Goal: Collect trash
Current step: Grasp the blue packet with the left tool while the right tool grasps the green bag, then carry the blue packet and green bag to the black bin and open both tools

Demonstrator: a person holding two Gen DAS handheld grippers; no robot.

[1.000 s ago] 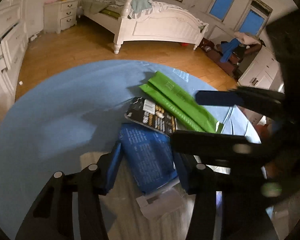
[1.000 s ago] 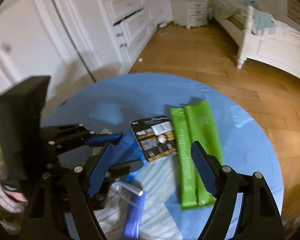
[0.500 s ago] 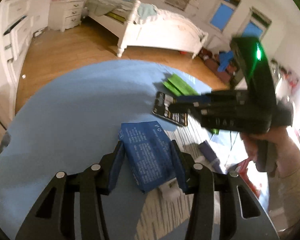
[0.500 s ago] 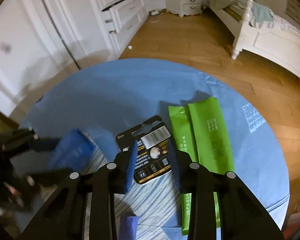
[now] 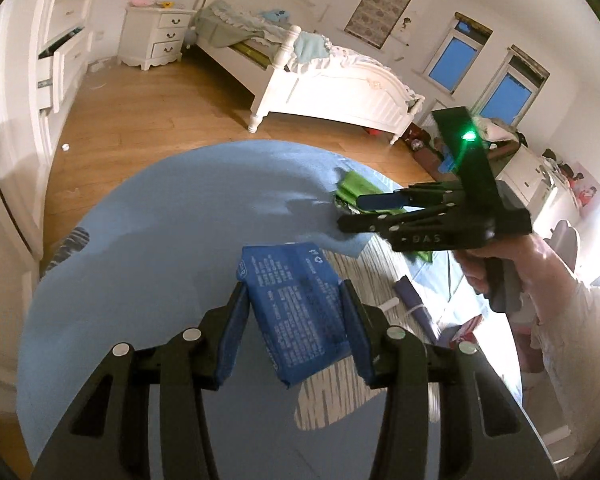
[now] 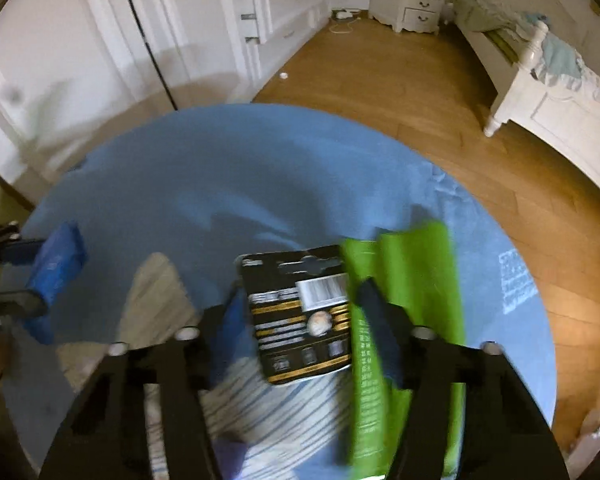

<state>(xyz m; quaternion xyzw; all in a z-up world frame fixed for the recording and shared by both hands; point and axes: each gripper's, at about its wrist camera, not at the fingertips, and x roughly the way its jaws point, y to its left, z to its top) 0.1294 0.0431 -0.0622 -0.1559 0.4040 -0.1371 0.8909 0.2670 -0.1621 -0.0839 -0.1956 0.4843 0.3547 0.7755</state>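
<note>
My left gripper (image 5: 294, 330) is shut on a blue wrapper pack (image 5: 296, 312) and holds it lifted above the round blue table (image 5: 140, 260). The pack also shows at the left of the right wrist view (image 6: 56, 268). My right gripper (image 6: 300, 316) is shut on a black battery card (image 6: 302, 316) with a white label, raised off the table. The right gripper shows in the left wrist view (image 5: 380, 210), held by a hand. Two green wrappers (image 6: 404, 300) lie on the table just right of the card.
A striped cloth (image 6: 260, 400) lies on the table's near part, with a small purple packet (image 5: 412, 300) and other scraps by it. Beyond the table are wood floor, a white bed (image 5: 332, 84), a nightstand (image 5: 156, 38) and white drawers (image 6: 284, 4).
My left gripper has closed on the blue pack and lifted it to the left. My right gripper has closed on the black card and raised it.
</note>
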